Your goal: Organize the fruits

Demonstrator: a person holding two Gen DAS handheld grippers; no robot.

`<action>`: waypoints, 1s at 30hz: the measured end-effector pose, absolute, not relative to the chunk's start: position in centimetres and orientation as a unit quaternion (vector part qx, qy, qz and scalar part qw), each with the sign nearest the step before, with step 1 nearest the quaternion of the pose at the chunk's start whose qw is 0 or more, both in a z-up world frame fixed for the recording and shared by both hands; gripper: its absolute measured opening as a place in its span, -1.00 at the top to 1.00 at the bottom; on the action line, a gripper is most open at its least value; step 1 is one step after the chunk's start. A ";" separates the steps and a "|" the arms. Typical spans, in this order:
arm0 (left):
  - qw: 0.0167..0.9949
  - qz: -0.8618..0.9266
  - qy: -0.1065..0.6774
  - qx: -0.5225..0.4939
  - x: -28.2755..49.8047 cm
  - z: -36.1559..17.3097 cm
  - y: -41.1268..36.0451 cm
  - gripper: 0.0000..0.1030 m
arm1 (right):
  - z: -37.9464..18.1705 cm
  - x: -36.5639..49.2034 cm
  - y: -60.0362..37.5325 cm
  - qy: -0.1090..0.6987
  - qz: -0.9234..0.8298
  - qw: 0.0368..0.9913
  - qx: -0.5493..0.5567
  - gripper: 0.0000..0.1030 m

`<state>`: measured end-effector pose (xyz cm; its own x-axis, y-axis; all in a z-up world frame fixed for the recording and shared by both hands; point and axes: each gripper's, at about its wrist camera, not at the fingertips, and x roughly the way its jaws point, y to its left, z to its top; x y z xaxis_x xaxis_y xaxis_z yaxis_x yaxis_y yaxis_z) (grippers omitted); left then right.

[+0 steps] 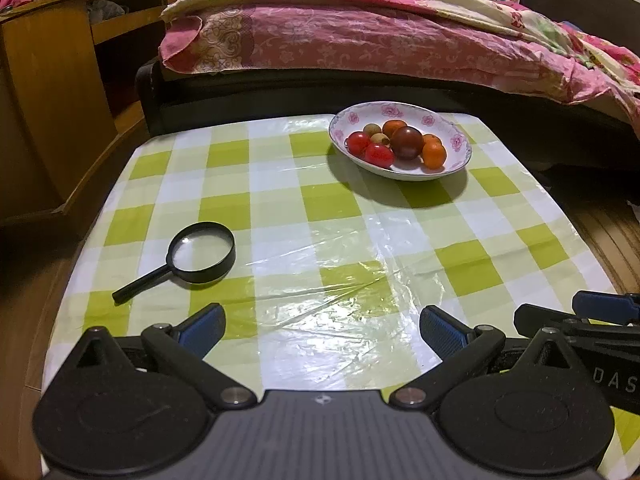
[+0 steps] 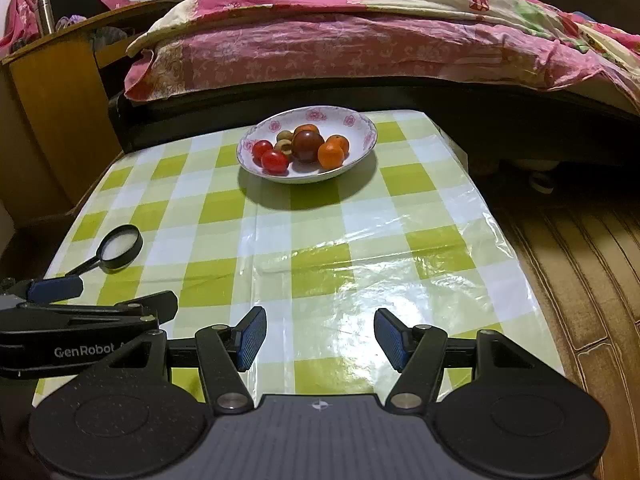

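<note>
Nearest my left camera, the left gripper hangs low over the near edge of the table, its blue-padded fingers spread wide with nothing between them. Under it lies the green-and-white checked tablecloth, covered by a glossy clear sheet that catches the light. Just beyond my left finger rests a black magnifying glass, lens flat on the cloth, handle pointing toward the near left corner.

From my right camera, the right gripper sits beside the left one, which shows at the left edge of that view. Its jaws are also parted, though less widely, and hold nothing. I see the magnifying glass well off to its left.

All the fruit I can see sits in a white floral-rimmed bowl at the far end of the table, well apart from both grippers. In the bowl I count two red cherry tomatoes at the left, touching each other; a dark reddish-brown round fruit in the middle; two small oranges to its right and a third orange fruit partly hidden behind it; and two small tan fruits, kind unclear, between the tomatoes and the dark fruit.

Behind the table stands a bed with a pink floral quilt, and a wooden desk stands at the left.
</note>
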<state>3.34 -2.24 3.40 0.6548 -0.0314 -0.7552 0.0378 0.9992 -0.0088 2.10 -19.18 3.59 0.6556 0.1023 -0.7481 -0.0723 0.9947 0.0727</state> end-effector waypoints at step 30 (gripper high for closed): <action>0.908 -0.012 0.418 0.016 3.1 2.9 -2.3 -1.00 | 3.1 2.0 -18.8 0.417 0.051 0.908 0.010 -0.10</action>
<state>3.14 -2.27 2.91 0.6510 -0.0090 -0.7590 0.0361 0.9992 0.0192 1.99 -18.77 3.09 0.6474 0.1001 -0.7555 -0.0833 0.9947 0.0604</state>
